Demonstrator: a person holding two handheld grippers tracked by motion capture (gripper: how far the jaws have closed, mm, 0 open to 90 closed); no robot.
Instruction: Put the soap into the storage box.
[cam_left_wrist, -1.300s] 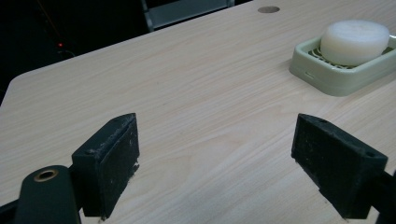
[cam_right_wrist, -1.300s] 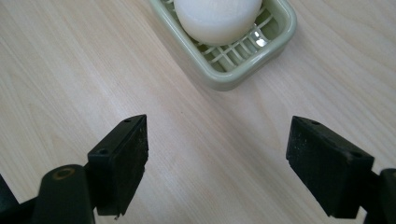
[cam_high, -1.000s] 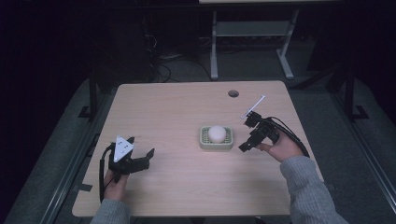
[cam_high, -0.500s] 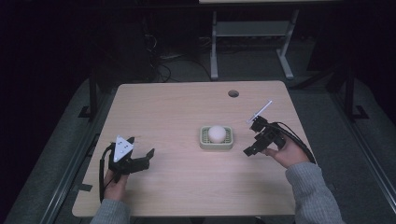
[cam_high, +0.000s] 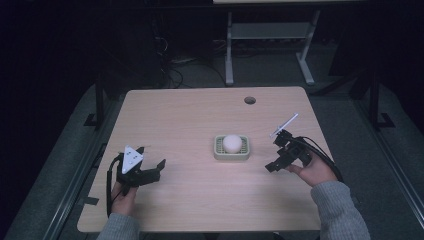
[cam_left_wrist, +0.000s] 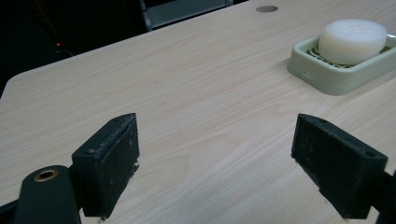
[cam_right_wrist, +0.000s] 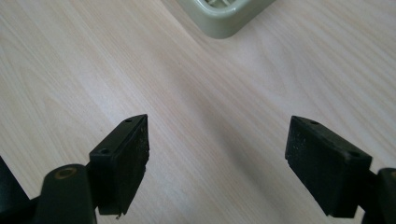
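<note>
Near the middle of the desk (cam_high: 200, 125), a little toward its right edge, we see a pale green soap dish (cam_high: 232, 148) with a round white bar of soap (cam_high: 232, 143) lying in it. Our left gripper (cam_high: 150, 172) sits low by the front left corner, held in the left hand (cam_high: 124, 195), its jaws spread wide with nothing between them. From the left gripper view, bare wood lies between those jaws, and the dish (cam_left_wrist: 341, 67) with the soap (cam_left_wrist: 352, 39) stands well apart, up at the far right. Our right gripper (cam_high: 277, 152) is near the right edge, just beside the dish but not touching it, held in the right hand (cam_high: 315, 172). Its jaws also stand wide and empty; from the right gripper view only a corner of the dish (cam_right_wrist: 224, 16) shows beyond them. A round cable hole (cam_high: 250, 100) marks the far side of the desk.
</note>
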